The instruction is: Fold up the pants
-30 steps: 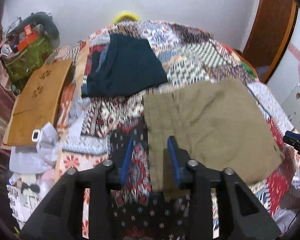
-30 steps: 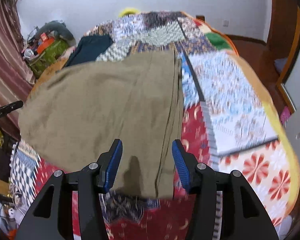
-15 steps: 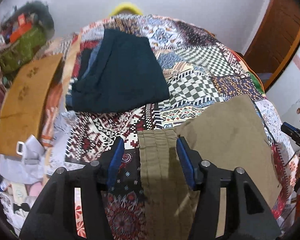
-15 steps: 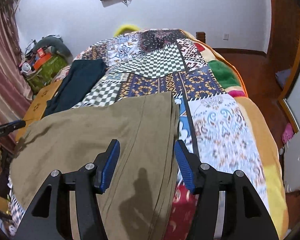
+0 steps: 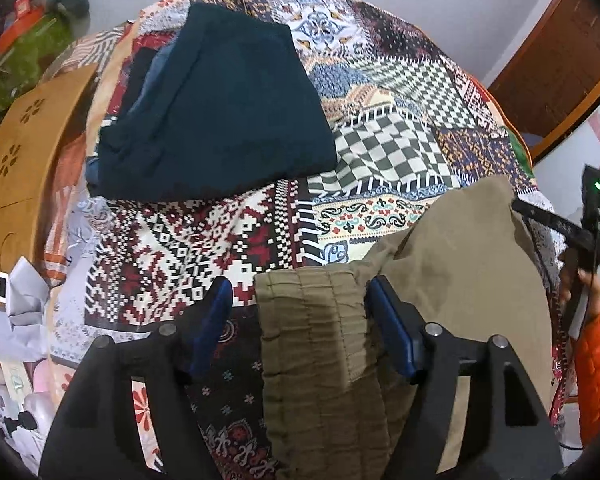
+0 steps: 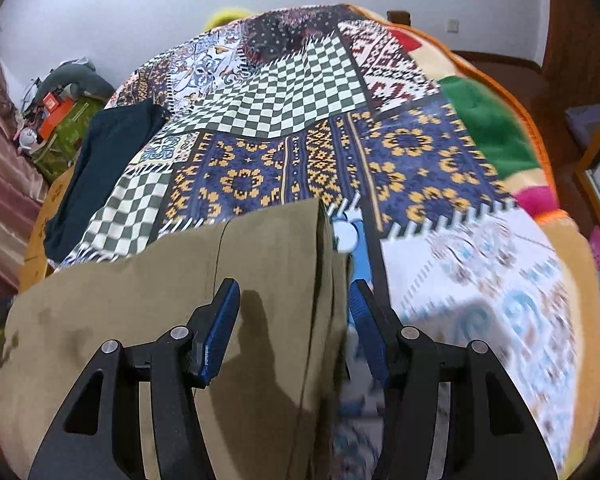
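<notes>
From the left wrist, the khaki pants (image 5: 440,280) lie on the patchwork bedspread (image 5: 380,148), already looking doubled over into a broad slab, so I'd say at least one fold is in and another is still to come. The left gripper (image 5: 296,304) stands spread, its blue pads either side of the gathered elastic waistband (image 5: 312,320) without pinching it; the fabric there is ribbed and puckered, and the cloth beyond humps up a little. A folded dark garment (image 5: 216,112) sits farther up the bed. From the right wrist, the right gripper (image 6: 294,316) is likewise spread, straddling the stacked side edge of the pants (image 6: 180,300), which look soft, matte and faintly blotched, mostly flat with layered edges showing along the right.
</notes>
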Action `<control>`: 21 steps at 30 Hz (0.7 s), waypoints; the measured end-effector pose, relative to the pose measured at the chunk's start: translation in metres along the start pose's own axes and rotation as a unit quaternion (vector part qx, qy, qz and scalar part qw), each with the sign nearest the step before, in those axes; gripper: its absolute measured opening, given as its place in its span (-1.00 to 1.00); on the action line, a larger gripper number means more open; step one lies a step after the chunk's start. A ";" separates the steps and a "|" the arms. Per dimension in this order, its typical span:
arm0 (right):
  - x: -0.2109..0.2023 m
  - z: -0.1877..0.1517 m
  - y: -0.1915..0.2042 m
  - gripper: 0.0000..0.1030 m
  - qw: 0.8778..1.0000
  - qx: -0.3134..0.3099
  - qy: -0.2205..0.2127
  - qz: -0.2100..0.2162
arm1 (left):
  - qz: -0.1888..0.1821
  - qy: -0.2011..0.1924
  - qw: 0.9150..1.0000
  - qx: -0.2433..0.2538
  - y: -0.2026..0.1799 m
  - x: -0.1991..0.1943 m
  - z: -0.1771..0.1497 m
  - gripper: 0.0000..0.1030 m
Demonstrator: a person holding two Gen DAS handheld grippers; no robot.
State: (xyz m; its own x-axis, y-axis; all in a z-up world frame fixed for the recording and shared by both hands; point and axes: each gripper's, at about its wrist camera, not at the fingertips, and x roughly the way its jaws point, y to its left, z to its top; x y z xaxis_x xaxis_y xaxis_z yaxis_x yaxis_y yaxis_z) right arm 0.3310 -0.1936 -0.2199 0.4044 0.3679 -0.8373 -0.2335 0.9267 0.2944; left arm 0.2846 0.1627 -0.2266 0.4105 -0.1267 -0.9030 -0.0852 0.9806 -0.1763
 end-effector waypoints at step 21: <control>0.041 0.014 0.026 -0.72 0.994 -0.076 0.027 -0.072 | 0.097 -0.039 0.994 0.034 0.010 0.004 0.011 -0.02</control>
State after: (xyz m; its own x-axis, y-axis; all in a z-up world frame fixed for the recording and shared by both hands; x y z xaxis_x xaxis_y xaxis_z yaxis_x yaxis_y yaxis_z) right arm 0.3534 -0.1540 -0.2402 0.3967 0.2241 -0.8902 -0.3092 0.9457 0.1003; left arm 0.2950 0.1739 -0.2274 0.4612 0.0757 -0.8841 -0.1095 0.9936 0.0279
